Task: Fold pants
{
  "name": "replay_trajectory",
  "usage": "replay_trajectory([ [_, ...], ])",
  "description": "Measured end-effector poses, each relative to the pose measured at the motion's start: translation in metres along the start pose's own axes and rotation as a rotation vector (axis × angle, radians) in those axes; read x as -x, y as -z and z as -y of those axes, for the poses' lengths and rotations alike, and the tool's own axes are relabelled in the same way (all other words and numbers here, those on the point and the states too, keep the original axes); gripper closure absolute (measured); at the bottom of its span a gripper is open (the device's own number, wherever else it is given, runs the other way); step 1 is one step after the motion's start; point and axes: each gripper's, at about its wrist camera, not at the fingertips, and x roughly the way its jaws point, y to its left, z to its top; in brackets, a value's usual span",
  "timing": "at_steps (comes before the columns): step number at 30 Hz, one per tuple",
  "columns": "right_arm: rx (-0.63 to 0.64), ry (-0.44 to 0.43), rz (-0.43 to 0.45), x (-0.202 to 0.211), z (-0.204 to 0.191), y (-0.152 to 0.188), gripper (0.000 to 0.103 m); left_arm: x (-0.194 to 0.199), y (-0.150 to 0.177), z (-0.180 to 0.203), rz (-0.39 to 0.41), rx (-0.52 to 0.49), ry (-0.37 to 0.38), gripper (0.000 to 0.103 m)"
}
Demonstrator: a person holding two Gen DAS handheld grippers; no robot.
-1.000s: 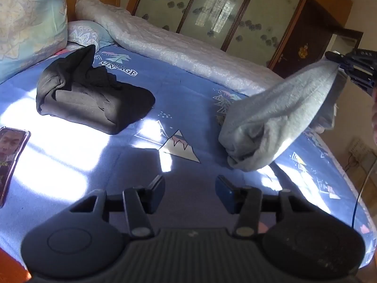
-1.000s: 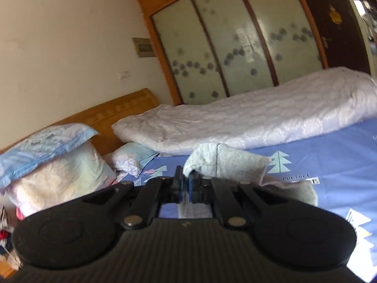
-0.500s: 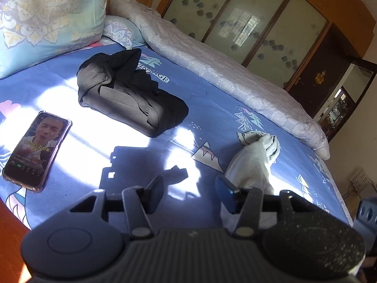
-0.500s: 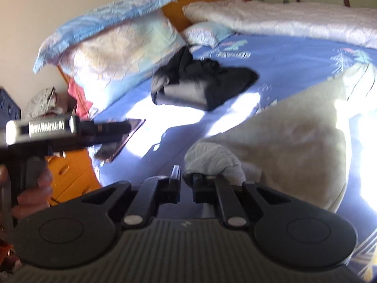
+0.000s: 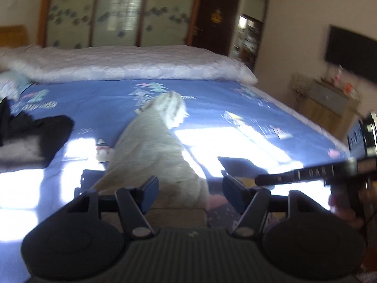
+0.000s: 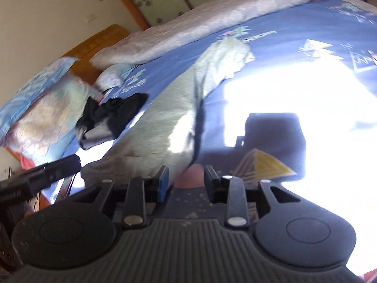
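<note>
The grey pants [image 5: 155, 141] lie stretched out along the blue bed sheet [image 5: 235, 99], running away from both grippers. My left gripper [image 5: 190, 189] hovers at their near end; its jaws are opening, the cloth lies low between them and the pads do not press on it. My right gripper [image 6: 187, 182] sits just right of the pants [image 6: 169, 118]; its jaws are opening too, with only sheet between them. The left wrist view shows the right gripper [image 5: 306, 174] at the right edge, and the right wrist view shows the left gripper [image 6: 47, 174] at the lower left.
A folded black garment [image 5: 30, 136] lies left of the pants. A white quilt [image 5: 117, 63] runs along the far side of the bed. Pillows [image 6: 35, 103] lean on the wooden headboard [image 6: 99, 42]. Bright sun patches cover the sheet. A cabinet [image 5: 329, 103] stands past the bed's right edge.
The right gripper came down to the bed and let go of the grey pants, which now lie flat. The left gripper swung to their near end and spread its jaws wider.
</note>
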Motion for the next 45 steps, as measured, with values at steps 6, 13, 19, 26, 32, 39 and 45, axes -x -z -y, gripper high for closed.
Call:
replay_trajectory([
  [6, -0.106, 0.014, 0.045, 0.002, 0.021, -0.003, 0.067, -0.068, 0.026, 0.024, -0.237, -0.175, -0.088, 0.045],
  [13, -0.037, -0.002, 0.038, -0.012, 0.020, -0.004, 0.067, -0.006, -0.015, -0.062, -0.117, 0.165, -0.045, 0.093],
  [19, 0.022, -0.036, 0.007, -0.040, 0.009, -0.014, 0.067, 0.102, -0.029, -0.190, 0.158, 0.602, -0.192, 0.093],
  [26, 0.176, -0.004, -0.016, -0.092, -0.013, -0.048, 0.067, 0.096, 0.021, -0.233, -0.016, 0.742, -0.595, 0.084],
  [32, 0.163, 0.085, 0.027, -0.135, 0.003, -0.126, 0.064, 0.078, 0.013, -0.154, -0.009, 0.508, -0.413, 0.067],
  [39, -0.026, 0.186, 0.082, -0.198, 0.027, -0.211, 0.039, -0.014, 0.026, -0.028, -0.169, 0.024, -0.250, 0.045],
  [45, -0.038, 0.280, 0.007, -0.259, 0.035, -0.222, 0.086, -0.043, 0.038, -0.050, -0.261, 0.058, -0.204, 0.089],
])
